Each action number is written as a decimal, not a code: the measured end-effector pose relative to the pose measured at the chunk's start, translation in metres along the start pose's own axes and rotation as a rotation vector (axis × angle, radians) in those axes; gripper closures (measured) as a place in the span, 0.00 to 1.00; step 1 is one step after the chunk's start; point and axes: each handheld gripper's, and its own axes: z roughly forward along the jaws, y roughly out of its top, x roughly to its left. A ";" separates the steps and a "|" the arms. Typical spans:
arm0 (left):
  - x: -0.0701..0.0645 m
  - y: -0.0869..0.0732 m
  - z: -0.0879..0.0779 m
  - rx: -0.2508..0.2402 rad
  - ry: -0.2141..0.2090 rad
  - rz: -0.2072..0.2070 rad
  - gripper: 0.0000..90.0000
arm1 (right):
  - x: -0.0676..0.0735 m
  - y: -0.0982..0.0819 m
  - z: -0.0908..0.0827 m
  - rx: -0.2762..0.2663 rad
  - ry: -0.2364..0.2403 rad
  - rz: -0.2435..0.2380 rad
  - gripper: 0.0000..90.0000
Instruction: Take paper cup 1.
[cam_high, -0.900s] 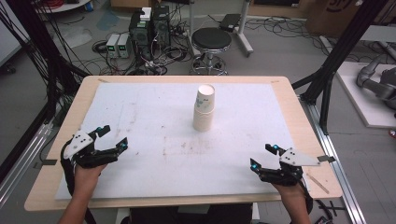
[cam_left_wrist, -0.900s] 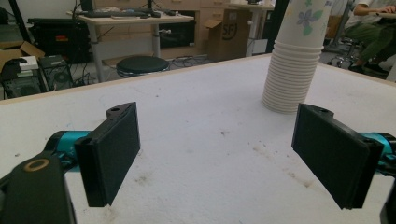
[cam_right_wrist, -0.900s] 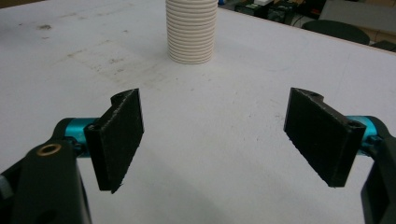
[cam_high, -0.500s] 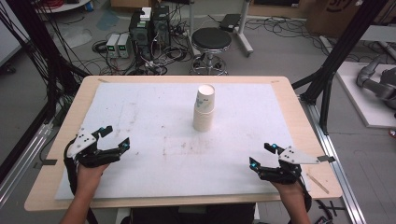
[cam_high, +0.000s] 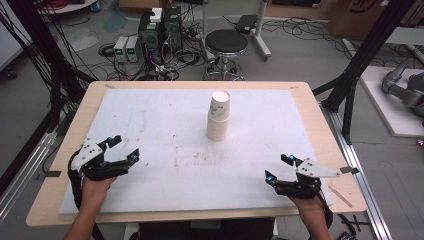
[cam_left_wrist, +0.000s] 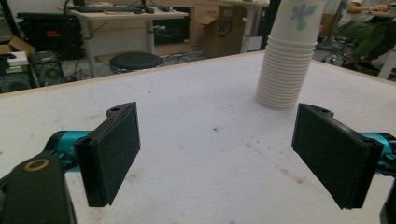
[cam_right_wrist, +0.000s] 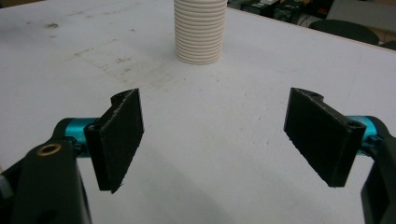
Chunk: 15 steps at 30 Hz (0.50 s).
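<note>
my high cam looks fwd + down over the table (cam_high: 125, 107); both gripper cams sit low, close, sharing the cup stack (cam_high: 218, 116) w/ it.

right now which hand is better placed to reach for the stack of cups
Probably the right. The right gripper has open, empty jaws and the cup stack nearly straight ahead in its own view. The left gripper, also open and empty, sees it off to one side.

Both hands low and apart, each gripper spread wide with nothing between its fingers.

The left gripper (cam_high: 124, 149) sits at the near left, its hand (cam_high: 95, 187) and forearm entering from the bottom edge; the right gripper (cam_high: 278, 168) sits at the near right above its hand (cam_high: 307, 205). Both point forward and inward, fingers (cam_left_wrist: 109, 151) parted.
</note>
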 end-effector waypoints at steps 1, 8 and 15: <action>-0.003 0.001 0.003 0.013 -0.019 0.012 0.17 | 0.000 0.000 0.000 -0.001 -0.002 -0.003 0.23; -0.011 0.012 0.017 0.014 -0.098 -0.014 0.16 | 0.000 -0.001 0.000 0.002 0.005 -0.001 0.23; -0.019 0.031 0.037 0.003 -0.152 -0.009 0.16 | 0.000 -0.001 0.000 0.005 0.009 0.003 0.23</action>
